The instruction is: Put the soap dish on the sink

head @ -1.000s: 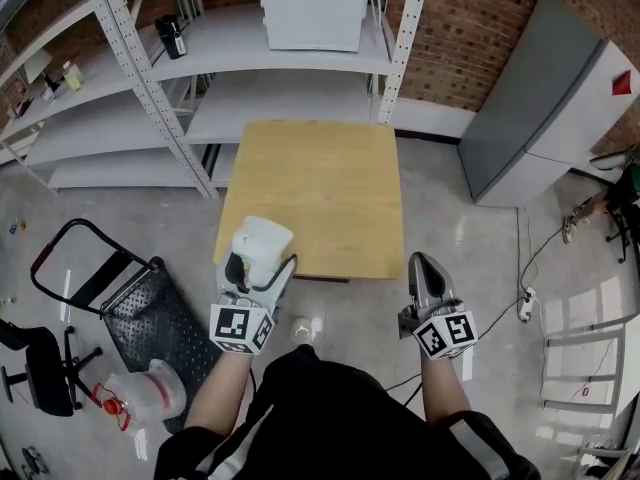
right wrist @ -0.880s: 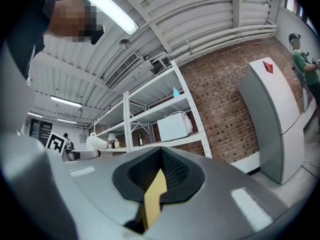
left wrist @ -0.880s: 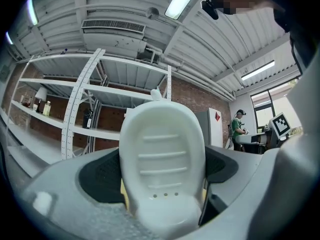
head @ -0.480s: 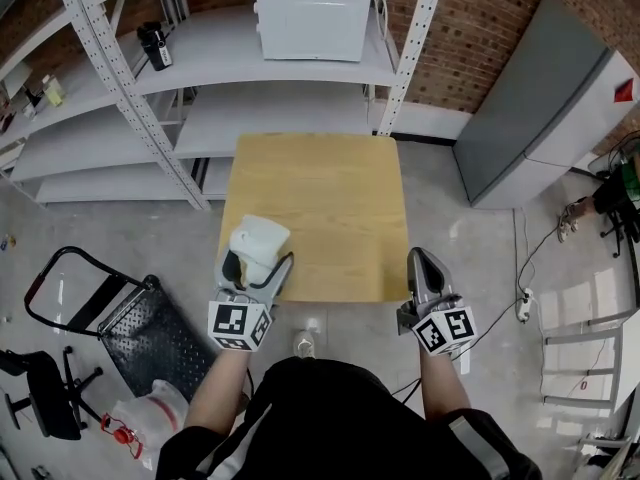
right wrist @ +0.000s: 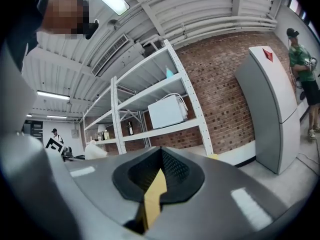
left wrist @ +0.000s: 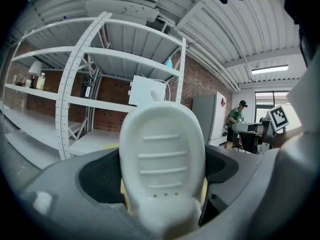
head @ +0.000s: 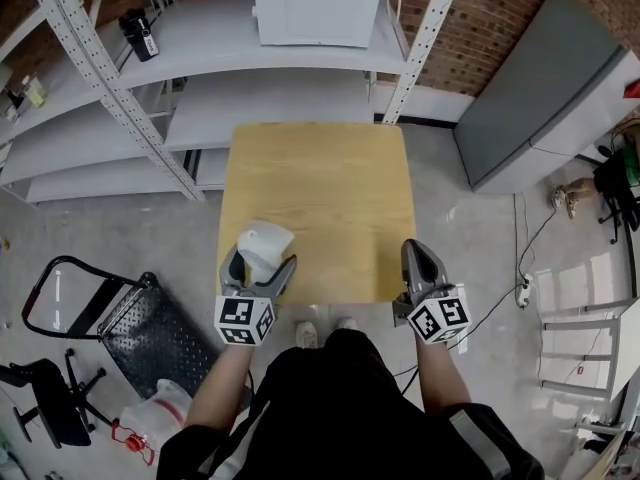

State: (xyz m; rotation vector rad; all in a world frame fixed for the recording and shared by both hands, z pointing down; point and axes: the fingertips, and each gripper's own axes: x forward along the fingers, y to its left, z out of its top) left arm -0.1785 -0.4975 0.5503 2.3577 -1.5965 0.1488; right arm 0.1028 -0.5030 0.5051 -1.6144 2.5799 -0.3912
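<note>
1. Our left claw (head: 257, 271) pinches the white soap dish (left wrist: 162, 154). Its jaws stand wide, one on each side of the dish's narrow end, and the dish fills the gap between them.
2. The dish sticks out forward past the jaw tips. Its ribbed face, with a row of small holes near the held end, is turned towards the claw's camera.
3. Our right claw (head: 414, 250) is level with the left one and well apart from it on its right. Its jaws are pressed together with nothing between them, and only a thin slit shows at the tips.
4. From the head view, just beyond and below both claws is a square wooden table (head: 320, 198). The left claw and the dish sit over its near left corner, and the right claw sits at its near right corner.
5. Farther ahead of both claws, past the table's far edge, stands a white shelving rack (head: 250, 98). A white boxy appliance (head: 315, 6) rests on one of its shelves.
6. Ahead and to the right of the right claw, a tall grey cabinet (head: 555, 98) stands against a brick wall (head: 480, 18).
7. To the left of the left claw, a black hand cart (head: 130, 318) lies on the concrete floor (head: 100, 223).
</note>
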